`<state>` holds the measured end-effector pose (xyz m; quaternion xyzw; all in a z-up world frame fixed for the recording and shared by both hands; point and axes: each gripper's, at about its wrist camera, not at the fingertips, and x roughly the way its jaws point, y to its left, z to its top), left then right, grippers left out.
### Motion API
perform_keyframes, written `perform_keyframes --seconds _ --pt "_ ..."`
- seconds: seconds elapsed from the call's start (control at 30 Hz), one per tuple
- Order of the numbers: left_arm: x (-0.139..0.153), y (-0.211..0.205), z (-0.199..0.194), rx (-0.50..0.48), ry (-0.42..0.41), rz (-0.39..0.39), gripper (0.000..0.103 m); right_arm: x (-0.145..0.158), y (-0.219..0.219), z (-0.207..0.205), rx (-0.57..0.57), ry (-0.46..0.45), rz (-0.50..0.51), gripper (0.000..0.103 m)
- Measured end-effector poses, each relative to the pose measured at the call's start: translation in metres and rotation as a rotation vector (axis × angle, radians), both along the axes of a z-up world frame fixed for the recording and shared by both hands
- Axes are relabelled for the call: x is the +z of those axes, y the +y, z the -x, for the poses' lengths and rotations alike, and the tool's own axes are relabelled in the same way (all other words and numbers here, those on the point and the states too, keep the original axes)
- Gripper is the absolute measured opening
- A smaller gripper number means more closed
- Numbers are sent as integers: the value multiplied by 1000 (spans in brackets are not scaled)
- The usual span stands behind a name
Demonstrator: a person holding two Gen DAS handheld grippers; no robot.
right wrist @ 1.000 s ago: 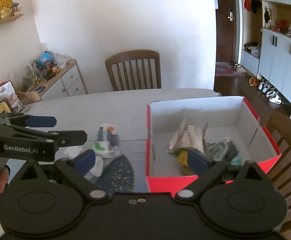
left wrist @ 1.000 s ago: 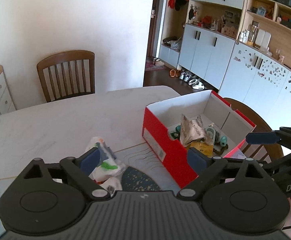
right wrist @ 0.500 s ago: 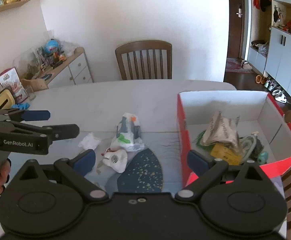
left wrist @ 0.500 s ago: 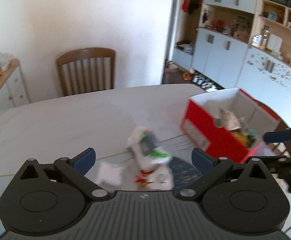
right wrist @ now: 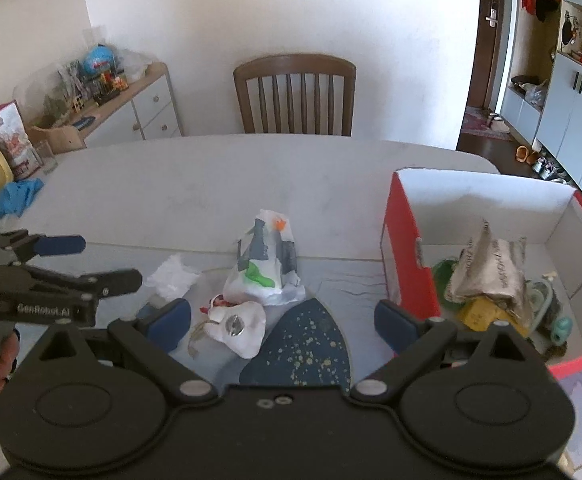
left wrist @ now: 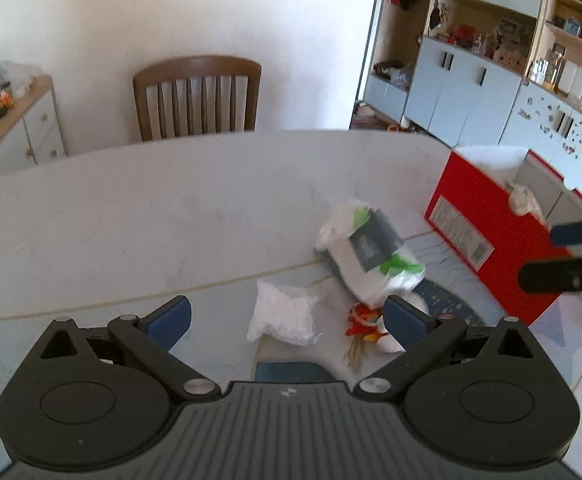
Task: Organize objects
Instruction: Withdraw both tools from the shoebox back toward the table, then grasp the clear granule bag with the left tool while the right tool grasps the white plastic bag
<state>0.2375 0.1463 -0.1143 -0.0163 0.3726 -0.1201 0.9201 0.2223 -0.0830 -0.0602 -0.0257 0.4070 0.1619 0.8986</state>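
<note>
Left gripper (left wrist: 287, 316): jaws spread wide with nothing held, having just been opening; it has dropped toward the crumpled white tissue (left wrist: 285, 314), which now lies between its blue pads (left wrist: 169, 320).
Tissue and white pouch (right wrist: 238, 329): both on the pale marble table (left wrist: 131, 224), just beside the white plastic bag with grey and green print (right wrist: 265, 268); earlier these sat lower and partly hidden.
Right gripper (right wrist: 283, 322): jaws wide, empty, now over the pouch.
Red cardboard box (right wrist: 405, 240): has slid to the right edge, crumpled wrappers inside.
</note>
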Motion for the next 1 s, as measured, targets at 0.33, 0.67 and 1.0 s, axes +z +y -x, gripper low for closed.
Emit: perform_keyframes --seconds 0.33,0.67,1.0 --pt "-36 -9 -27 -13 50 -27 103 -31 21 -41 15 59 48 98" --pt "-60 -17 -42 -48 50 -58 103 -62 39 -91 -10 124 63 90" --pt "-69 -20 -41 -32 34 -67 100 -80 55 -109 12 152 62 78"
